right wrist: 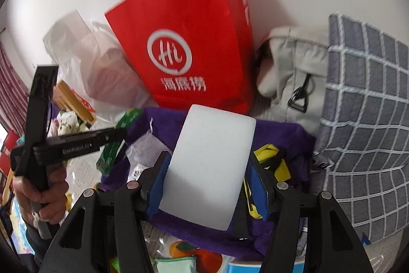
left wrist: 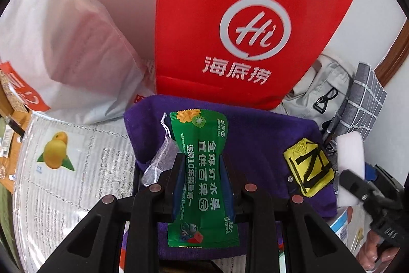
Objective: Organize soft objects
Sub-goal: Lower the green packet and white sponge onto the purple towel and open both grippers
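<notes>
Your left gripper (left wrist: 203, 170) is clamped on the green wipes packet (left wrist: 202, 178), which stands between its fingers above the purple towel (left wrist: 258, 134). Your right gripper (right wrist: 208, 178) is clamped on the white sponge block (right wrist: 212, 170), over the same towel, beside the yellow pouch (left wrist: 308, 170) and before the red paper bag (right wrist: 189, 47).
</notes>
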`<state>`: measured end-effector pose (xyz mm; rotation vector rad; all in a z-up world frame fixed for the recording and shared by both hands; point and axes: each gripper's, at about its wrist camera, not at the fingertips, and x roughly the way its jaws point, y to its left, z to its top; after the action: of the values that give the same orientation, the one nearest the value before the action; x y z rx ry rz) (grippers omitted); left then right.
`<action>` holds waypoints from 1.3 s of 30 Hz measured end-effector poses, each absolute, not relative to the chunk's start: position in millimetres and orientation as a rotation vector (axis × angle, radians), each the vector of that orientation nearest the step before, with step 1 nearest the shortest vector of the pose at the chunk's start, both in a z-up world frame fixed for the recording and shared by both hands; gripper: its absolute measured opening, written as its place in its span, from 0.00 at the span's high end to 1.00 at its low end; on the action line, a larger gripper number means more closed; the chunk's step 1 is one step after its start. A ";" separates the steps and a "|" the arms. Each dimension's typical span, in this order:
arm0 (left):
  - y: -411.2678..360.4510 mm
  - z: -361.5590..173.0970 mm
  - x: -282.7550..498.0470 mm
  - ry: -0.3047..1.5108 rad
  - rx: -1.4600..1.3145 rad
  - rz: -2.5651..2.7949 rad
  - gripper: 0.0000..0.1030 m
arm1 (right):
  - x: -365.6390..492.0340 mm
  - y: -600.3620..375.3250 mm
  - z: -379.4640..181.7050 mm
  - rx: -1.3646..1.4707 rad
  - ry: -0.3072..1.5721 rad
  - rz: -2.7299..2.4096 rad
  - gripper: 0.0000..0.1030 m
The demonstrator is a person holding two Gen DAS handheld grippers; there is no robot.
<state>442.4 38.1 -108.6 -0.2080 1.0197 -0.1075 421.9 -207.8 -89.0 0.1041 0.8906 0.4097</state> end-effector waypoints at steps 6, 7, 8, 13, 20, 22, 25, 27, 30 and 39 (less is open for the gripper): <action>42.8 -127.3 453.0 1.067 -0.223 -0.108 0.75 | 436.9 -196.1 -122.0 0.081 0.993 0.425 0.44; 43.7 -129.1 454.1 1.071 -0.226 -0.108 0.75 | 439.1 -193.6 -128.1 0.074 1.016 0.421 0.44; 44.4 -131.5 455.4 1.075 -0.228 -0.108 0.75 | 440.6 -191.4 -132.7 0.065 1.031 0.418 0.44; 44.9 -140.4 461.8 1.084 -0.244 -0.123 0.75 | 444.1 -177.3 -152.4 0.016 1.092 0.431 0.43; 38.1 -146.7 463.5 1.084 -0.237 -0.148 0.75 | 448.9 -167.3 -176.2 -0.028 1.167 0.426 0.43; 36.3 -149.2 464.7 1.090 -0.234 -0.152 0.75 | 449.4 -167.1 -180.9 -0.030 1.180 0.431 0.43; 35.3 -152.2 465.9 1.096 -0.231 -0.149 0.74 | 450.6 -167.2 -183.8 -0.024 1.190 0.435 0.43; 35.6 -153.7 466.5 1.101 -0.234 -0.147 0.74 | 452.1 -166.0 -185.2 -0.017 1.192 0.439 0.42; 36.7 -155.4 467.3 1.105 -0.239 -0.140 0.73 | 453.4 -165.6 -185.9 -0.006 1.192 0.447 0.41; 38.2 -153.5 467.6 1.098 -0.243 -0.130 0.68 | 452.2 -157.3 -180.1 -0.025 1.165 0.458 0.28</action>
<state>467.6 38.2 -153.5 -0.2427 1.0979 -0.1296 452.2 -157.3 -180.1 -0.0250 1.1653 0.4578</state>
